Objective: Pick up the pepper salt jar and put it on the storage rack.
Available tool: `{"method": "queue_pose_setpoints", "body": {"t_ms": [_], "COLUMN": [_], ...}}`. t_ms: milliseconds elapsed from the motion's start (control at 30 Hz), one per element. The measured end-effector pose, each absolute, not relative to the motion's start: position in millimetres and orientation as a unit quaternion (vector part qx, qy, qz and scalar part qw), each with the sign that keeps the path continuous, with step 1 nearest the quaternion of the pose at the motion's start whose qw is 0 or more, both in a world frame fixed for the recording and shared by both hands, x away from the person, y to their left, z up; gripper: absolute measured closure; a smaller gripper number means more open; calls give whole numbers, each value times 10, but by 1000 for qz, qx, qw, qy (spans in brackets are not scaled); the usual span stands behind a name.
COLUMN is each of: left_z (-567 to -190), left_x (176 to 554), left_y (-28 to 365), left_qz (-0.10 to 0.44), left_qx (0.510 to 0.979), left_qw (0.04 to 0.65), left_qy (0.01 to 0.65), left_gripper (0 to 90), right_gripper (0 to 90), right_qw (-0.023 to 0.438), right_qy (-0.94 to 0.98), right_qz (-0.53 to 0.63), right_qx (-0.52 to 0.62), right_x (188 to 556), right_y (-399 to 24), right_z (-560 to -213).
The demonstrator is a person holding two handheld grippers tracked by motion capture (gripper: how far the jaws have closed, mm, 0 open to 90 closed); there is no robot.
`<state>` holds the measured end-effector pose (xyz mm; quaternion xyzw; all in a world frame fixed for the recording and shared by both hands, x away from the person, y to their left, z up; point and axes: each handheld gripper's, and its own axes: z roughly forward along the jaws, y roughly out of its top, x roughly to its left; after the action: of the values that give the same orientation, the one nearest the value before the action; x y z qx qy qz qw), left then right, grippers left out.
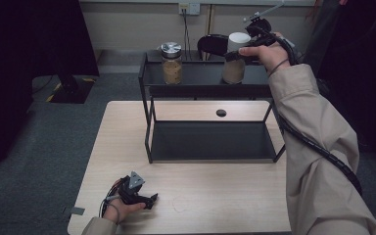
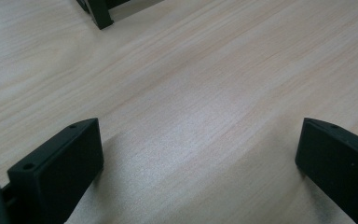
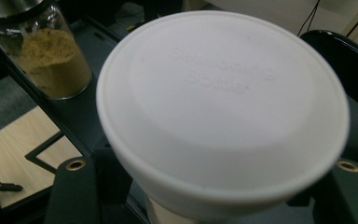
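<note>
High view: right gripper (image 1: 235,55) is pinching the white-lidded jar (image 1: 236,63) just under its lid, jaws pressing on either side. The jar is standing upright on the top shelf of the black rack (image 1: 210,147), toward the right end; whether its base is touching the shelf is unclear. A second jar with a metal lid (image 1: 171,62) is standing on the same shelf to its left, well apart. Right gripper view is looking down on the white lid (image 3: 223,107), with the metal-lidded jar behind. Left gripper (image 1: 147,199) is resting on the table (image 1: 215,196) near the front edge, jaws spread wide over bare wood, holding nothing.
</note>
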<state>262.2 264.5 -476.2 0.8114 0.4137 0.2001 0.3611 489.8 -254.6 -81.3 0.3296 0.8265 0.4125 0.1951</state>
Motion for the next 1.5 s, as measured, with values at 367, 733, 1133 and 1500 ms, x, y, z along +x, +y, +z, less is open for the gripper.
{"method": "queue_pose_setpoints", "body": {"t_ms": [367,733,1133,1500], "left_z": [-4763,-4769,-4762,-4769], "left_x": [2612,2602,2610,2619], "left_y": [2639,2634,2636,2637], "left_qz": [202,201,202,201], "left_qx": [811,808,810,809], "left_qw": [360,362,360,363], "left_qy": [415,419,416,417], "left_gripper": [0,0,0,0], "right_gripper": [339,149,7,2], "right_qw": [194,182,212,209], "right_qy": [828,824,818,824], "right_qz": [414,430,436,440], "right_qx": [325,319,311,287], "right_x": [4918,4855,4448,4037], "right_y": [-2572,-2677,-2917,-3157], "right_z": [-826,-870,-1007,-1244]}}
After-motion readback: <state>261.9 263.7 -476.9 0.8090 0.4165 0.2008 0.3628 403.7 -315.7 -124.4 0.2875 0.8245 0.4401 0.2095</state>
